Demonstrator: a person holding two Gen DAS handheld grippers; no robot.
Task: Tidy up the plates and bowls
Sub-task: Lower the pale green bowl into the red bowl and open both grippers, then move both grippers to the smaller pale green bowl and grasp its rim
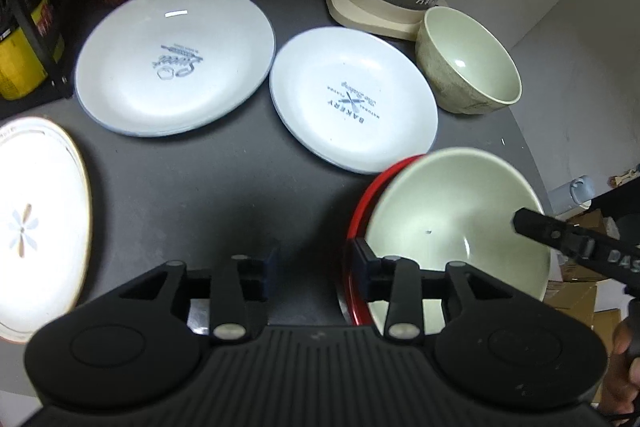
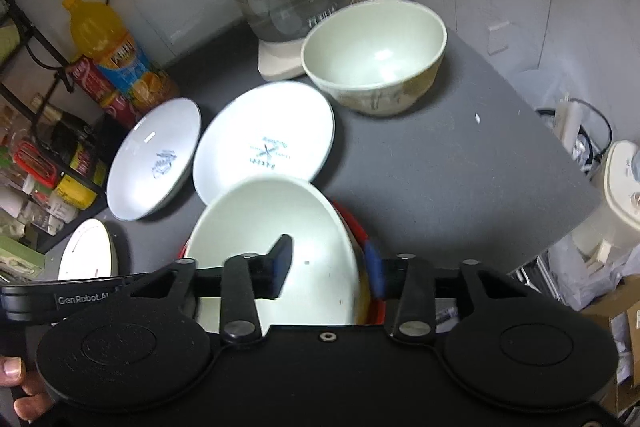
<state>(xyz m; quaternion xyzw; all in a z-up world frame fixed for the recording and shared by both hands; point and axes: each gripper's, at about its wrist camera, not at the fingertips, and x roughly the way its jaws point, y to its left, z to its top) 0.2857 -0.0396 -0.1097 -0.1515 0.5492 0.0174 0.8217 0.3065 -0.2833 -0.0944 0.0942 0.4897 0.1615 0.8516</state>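
A pale green bowl (image 1: pixel 460 223) with a red-edged dish (image 1: pixel 360 211) under it sits nearest, tipped up on one side, its glossy inside bare. Just behind it lies a white plate (image 1: pixel 354 99) printed with "BAKERY" in blue, flat on the dark counter (image 1: pixel 224 163); the bowl's rim overlaps this plate's near edge in view. Left of the BAKERY plate, almost touching it, rests a larger white plate (image 1: pixel 176 59) with a blue script logo. Right of the BAKERY plate stands a second green bowl (image 1: pixel 468 61), upright, with a mottled outer wall. Farther left, near the counter's edge, lies a white plate with a flower motif (image 1: pixel 36 223).
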